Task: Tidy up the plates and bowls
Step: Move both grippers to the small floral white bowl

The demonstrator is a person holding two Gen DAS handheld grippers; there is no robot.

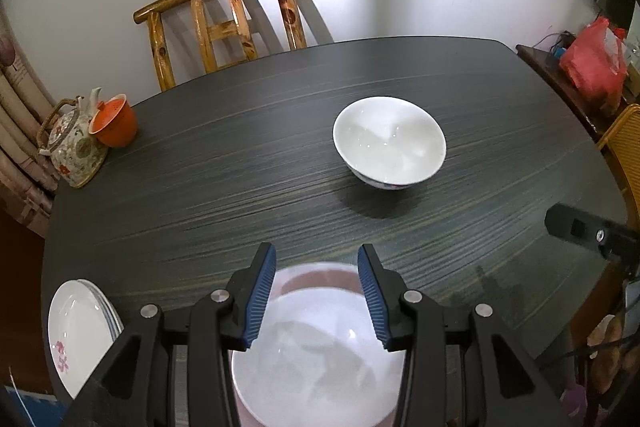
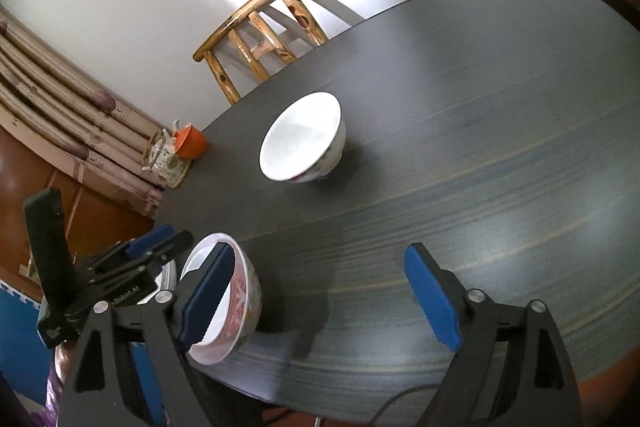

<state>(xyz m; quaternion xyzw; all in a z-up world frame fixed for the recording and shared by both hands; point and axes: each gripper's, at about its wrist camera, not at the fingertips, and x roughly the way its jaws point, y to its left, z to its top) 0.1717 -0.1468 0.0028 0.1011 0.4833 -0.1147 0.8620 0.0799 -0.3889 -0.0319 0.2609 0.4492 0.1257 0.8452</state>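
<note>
We've got one dark counter [image 1: 200, 187] here, with one wooden chair [image 1: 224, 15] behind it. On the counter: one stack of plates [image 1: 76, 331] at the near left edge, can't count them exactly. Two bowls: one plain white bowl [image 1: 390, 143] out in the middle, and one red-patterned bowl [image 2: 236, 303] near the front edge. One teapot [image 1: 74, 143] and one orange cup [image 1: 116, 125] sit touching at the far left. Our left gripper [image 1: 316, 291] hangs over the near bowl, jaws apart, gripping nothing. Right gripper [image 2: 320, 299] has jaws wide open, empty, just beside that bowl.
</note>
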